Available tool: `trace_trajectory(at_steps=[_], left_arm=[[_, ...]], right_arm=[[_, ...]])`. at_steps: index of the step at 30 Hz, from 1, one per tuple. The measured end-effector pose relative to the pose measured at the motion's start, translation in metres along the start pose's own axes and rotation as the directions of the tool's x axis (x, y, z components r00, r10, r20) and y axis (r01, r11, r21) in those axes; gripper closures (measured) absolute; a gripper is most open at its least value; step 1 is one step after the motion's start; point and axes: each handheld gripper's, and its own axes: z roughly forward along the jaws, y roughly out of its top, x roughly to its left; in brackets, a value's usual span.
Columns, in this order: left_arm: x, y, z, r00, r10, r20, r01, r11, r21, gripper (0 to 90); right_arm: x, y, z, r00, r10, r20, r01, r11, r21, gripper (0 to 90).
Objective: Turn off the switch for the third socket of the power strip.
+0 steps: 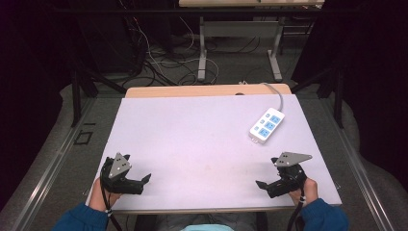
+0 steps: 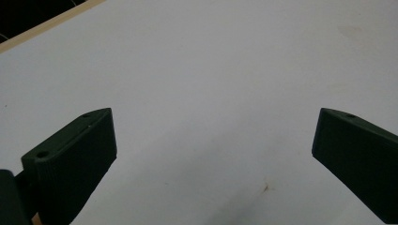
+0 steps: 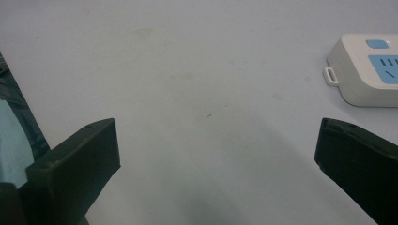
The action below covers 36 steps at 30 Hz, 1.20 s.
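Observation:
A white power strip (image 1: 267, 124) with blue sockets lies on the right part of the pale table mat (image 1: 202, 139), its grey cable running off the far edge. The strip's end (image 3: 366, 70) shows at the upper right of the right gripper view. My left gripper (image 1: 146, 180) rests near the front left corner, jaws wide apart with bare mat between them (image 2: 213, 136). My right gripper (image 1: 262, 184) sits near the front right edge, open too, with only mat (image 3: 218, 140) between its jaws. Both point inward toward the table's middle.
The mat covers a wooden table (image 1: 207, 90) whose far edge shows bare. Beyond it stand a second table's legs (image 1: 202, 53) and loose cables (image 1: 159, 62) on the floor. Blue sleeves (image 1: 79, 219) come in at the bottom.

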Motion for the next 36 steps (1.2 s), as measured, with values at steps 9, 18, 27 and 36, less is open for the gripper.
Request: trace_trajectory(at_steps=[9, 18, 27, 36], left_arm=[[0.0, 0.0, 0.0, 1.0, 0.0, -0.003, 0.0, 1.0, 0.001, 0.1], [0.0, 0.0, 0.0, 1.0, 0.0, 0.001, 0.0, 1.0, 0.001, 0.2], [0.001, 0.001, 0.002, 1.0, 0.007, -0.006, -0.007, 1.0, -0.001, 0.1], [0.001, 0.001, 0.003, 1.0, 0.008, -0.004, -0.008, 1.0, -0.001, 0.2]], right_arm=[[-0.001, 0.001, 0.0, 0.9999, -0.012, 0.004, 0.012, 1.0, -0.013, 0.0], [-0.002, 0.005, 0.003, 0.9998, -0.019, 0.01, 0.02, 0.999, -0.026, 0.0], [-0.004, 0.013, 0.006, 0.9998, -0.011, 0.019, 0.011, 0.999, -0.031, 0.0], [-0.008, 0.022, 0.011, 0.9988, -0.005, 0.049, 0.007, 0.999, -0.04, 0.0]])
